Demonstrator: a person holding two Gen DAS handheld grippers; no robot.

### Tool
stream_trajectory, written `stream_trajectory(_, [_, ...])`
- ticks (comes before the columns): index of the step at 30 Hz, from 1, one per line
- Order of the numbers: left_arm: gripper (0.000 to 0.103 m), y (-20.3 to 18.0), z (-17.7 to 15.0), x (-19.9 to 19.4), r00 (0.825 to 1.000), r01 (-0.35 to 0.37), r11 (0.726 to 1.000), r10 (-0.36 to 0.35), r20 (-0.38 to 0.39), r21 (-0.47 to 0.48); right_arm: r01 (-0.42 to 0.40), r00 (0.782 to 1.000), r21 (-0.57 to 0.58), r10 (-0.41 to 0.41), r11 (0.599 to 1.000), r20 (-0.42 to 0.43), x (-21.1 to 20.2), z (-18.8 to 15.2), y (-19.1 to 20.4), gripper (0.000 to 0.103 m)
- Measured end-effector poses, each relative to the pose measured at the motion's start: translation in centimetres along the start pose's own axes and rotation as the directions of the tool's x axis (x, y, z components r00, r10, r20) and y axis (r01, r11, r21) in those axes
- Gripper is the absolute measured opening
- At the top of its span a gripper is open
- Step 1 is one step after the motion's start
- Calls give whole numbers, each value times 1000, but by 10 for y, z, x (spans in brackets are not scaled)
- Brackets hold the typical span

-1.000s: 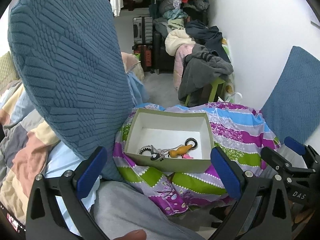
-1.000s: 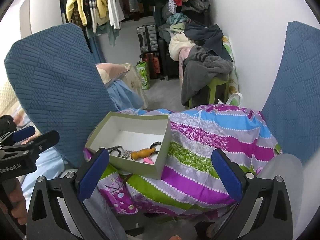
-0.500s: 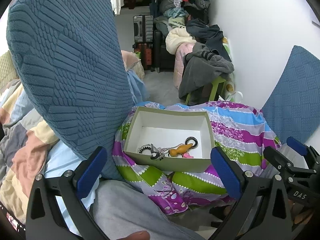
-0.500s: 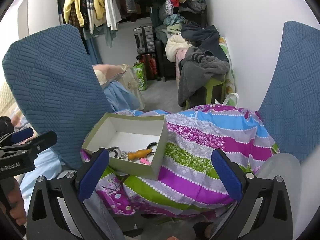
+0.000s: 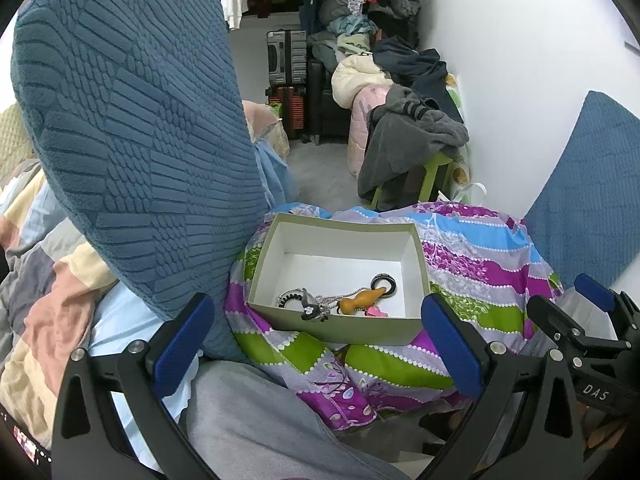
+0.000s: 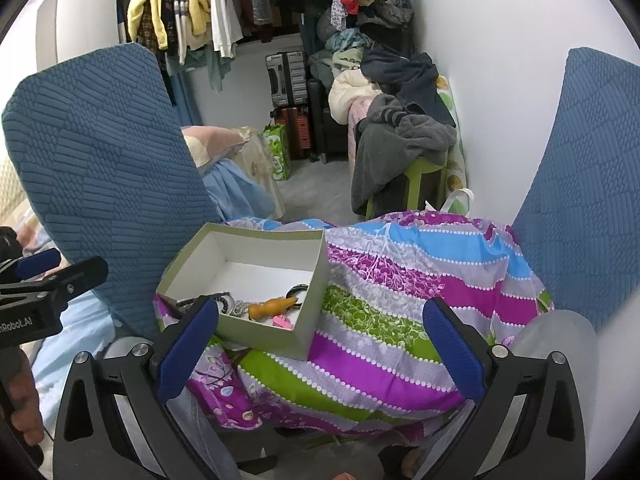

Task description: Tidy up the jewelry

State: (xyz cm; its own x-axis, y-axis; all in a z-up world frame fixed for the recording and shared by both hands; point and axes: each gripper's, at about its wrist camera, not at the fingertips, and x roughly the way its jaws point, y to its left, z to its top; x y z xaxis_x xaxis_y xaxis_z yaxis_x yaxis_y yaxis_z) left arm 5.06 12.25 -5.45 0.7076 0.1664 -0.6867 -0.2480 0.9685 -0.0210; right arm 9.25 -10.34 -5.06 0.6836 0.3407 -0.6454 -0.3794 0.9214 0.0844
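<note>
Cushion [image 5: 132, 152]: blue, upright, left of my box.
Quilt [image 6: 400, 280]: striped, under the box.
Box [image 5: 340, 322]: open, jewelry [image 5: 340, 300] piled at its near wall.
Left claw [image 5: 316, 344]: spread, holding nothing.
Right claw [image 6: 320, 352]: spread, holding nothing.

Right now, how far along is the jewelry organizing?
Done: several pieces, an orange pendant and a black ring among them, lie tangled in the box. In hand: nothing; left gripper and right gripper are open. Left: sorting them.

Domestic bedroom, apparently. Hanging clothes [image 6: 192, 12] upper left; suitcases [image 6: 289, 80] and piled garments [image 6: 400, 92] at centre back.
</note>
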Motion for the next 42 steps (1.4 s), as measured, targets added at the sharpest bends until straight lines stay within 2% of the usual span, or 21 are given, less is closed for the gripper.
stream_trajectory(42, [103, -1, -3, -2, 1000, 0, 1000, 0, 3, 0, 3, 1000, -19, -3, 1000, 1, 0, 2, 9, 103])
